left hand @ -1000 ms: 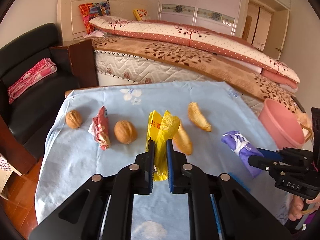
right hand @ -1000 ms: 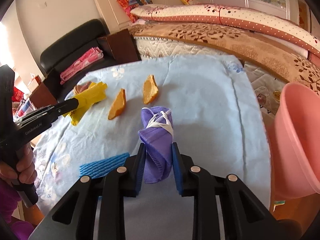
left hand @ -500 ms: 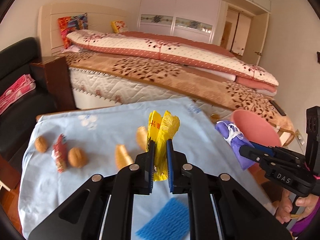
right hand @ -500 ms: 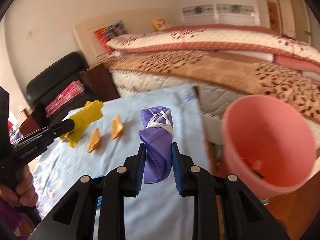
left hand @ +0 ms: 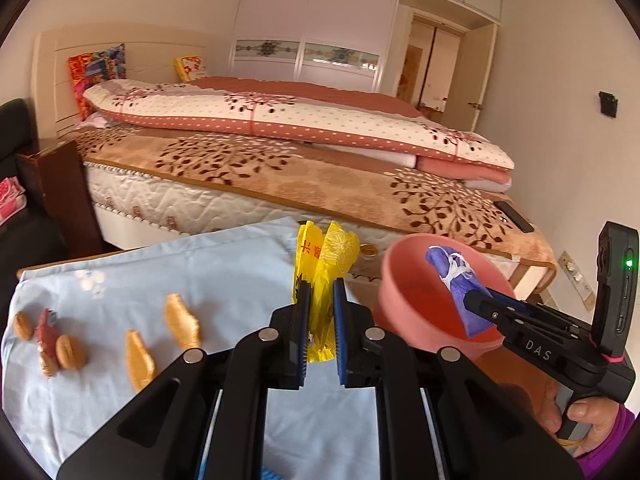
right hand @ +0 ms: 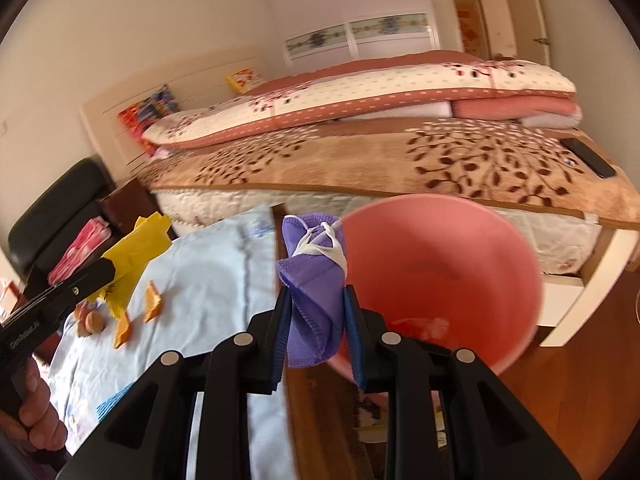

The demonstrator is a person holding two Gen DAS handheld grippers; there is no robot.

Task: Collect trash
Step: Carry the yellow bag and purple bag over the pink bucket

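Wrapper (left hand: pixel 326 276), yellow & crumpled, sits pinched between the blue pads of the left tool (left hand: pixel 320 322), jaws nearly closed on it, top end sticking up above the fingers. Right tool (right hand: pixel 316 324) is clamped on a folded purple face mask (right hand: pixel 314 280) w/ white ear loops knotted at the top; jaws a bit wider than the left's, pads pressing both sides of the mask. In left wrist view the mask hangs over the mouth of the pink bin (left hand: pixel 404 304), which stands off the right edge of the worktop (left hand: pixel 224 276), beside the bed (left hand: pixel 280 168). In right wrist view the bin's opening fills the area just right of the mask; some red & white scraps lie at its bottom. Worktop is covered w/ a light blue cloth. Left on it: two orange peel pieces (left hand: pixel 182 322), two walnuts (left hand: pixel 70 354) and a red wrapper (left hand: pixel 44 330) between them, all well apart from the bin, plus a blue mesh scrap (right hand: pixel 112 400) near the front edge. A hand (right hand: pixel 34 412) grips the left tool's handle; purple sleeve (left hand: pixel 612 440) shows at the right hand.
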